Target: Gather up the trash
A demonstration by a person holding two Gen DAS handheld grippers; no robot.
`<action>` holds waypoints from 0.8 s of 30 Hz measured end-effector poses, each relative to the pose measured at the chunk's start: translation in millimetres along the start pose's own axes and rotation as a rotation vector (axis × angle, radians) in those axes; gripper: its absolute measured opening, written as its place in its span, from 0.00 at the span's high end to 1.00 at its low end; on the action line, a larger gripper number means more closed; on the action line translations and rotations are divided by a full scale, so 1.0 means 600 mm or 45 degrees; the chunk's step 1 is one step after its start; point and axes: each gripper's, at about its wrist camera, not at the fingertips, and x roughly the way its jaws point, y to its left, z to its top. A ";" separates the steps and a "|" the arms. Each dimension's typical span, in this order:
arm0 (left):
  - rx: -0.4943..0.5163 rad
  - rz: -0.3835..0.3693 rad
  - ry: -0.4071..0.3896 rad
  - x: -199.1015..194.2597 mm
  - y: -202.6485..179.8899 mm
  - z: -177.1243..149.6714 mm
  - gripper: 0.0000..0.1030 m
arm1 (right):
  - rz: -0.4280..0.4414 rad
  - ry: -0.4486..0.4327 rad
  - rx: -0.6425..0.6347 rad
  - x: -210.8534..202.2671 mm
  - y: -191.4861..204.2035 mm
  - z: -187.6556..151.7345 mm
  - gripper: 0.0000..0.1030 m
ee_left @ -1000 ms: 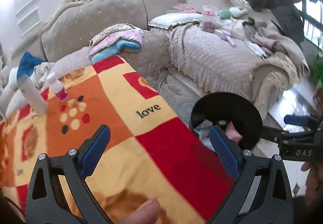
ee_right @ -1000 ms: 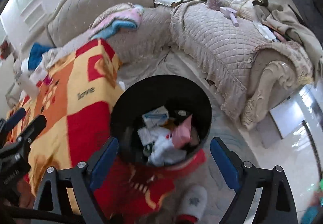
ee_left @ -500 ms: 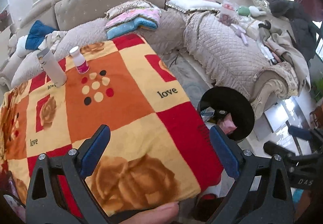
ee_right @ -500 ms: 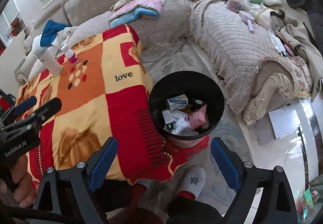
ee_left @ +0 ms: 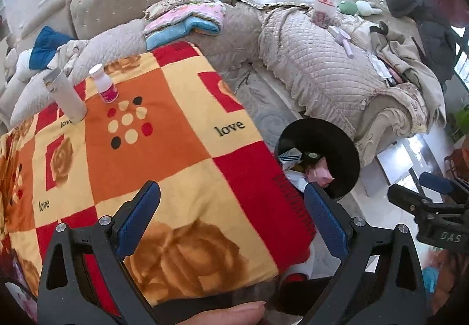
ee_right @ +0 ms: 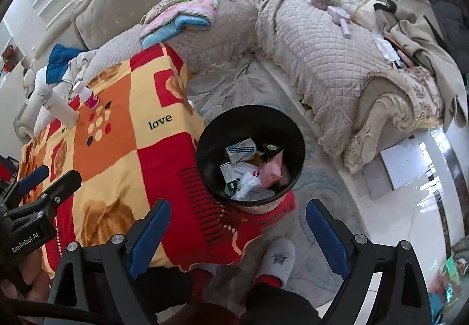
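A black round bin (ee_right: 290, 131) stands on the floor beside the table and holds small boxes, crumpled white paper and a pink wrapper (ee_right: 271, 169). It also shows in the left wrist view (ee_left: 337, 137). My left gripper (ee_left: 231, 221) is open and empty, high above the near part of the table's orange, red and yellow blanket (ee_left: 164, 149). My right gripper (ee_right: 237, 229) is open and empty, high above the floor just in front of the bin. A white tube (ee_left: 66, 96) and a small pink-labelled bottle (ee_left: 104, 84) stand at the table's far left.
A beige sofa (ee_left: 322, 67) wraps around the back and right, strewn with folded towels (ee_left: 187, 17), a pillow, toys and clothes. A white slipper (ee_right: 278, 257) shows on the rug below my right gripper. Glossy tiles lie at right.
Both grippers have risen and pulled back from the bin and table, so more of the blanket and room shows. Both stay open and empty.
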 end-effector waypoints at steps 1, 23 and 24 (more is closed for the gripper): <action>0.003 0.004 -0.002 -0.002 -0.002 0.004 0.04 | -0.010 0.006 -0.008 0.000 0.000 0.003 0.11; -0.065 -0.015 0.111 0.003 -0.017 0.033 0.04 | -0.042 0.043 -0.056 -0.021 0.003 0.033 0.11; -0.061 -0.012 0.110 0.002 -0.017 0.033 0.04 | -0.044 0.045 -0.054 -0.022 0.002 0.034 0.11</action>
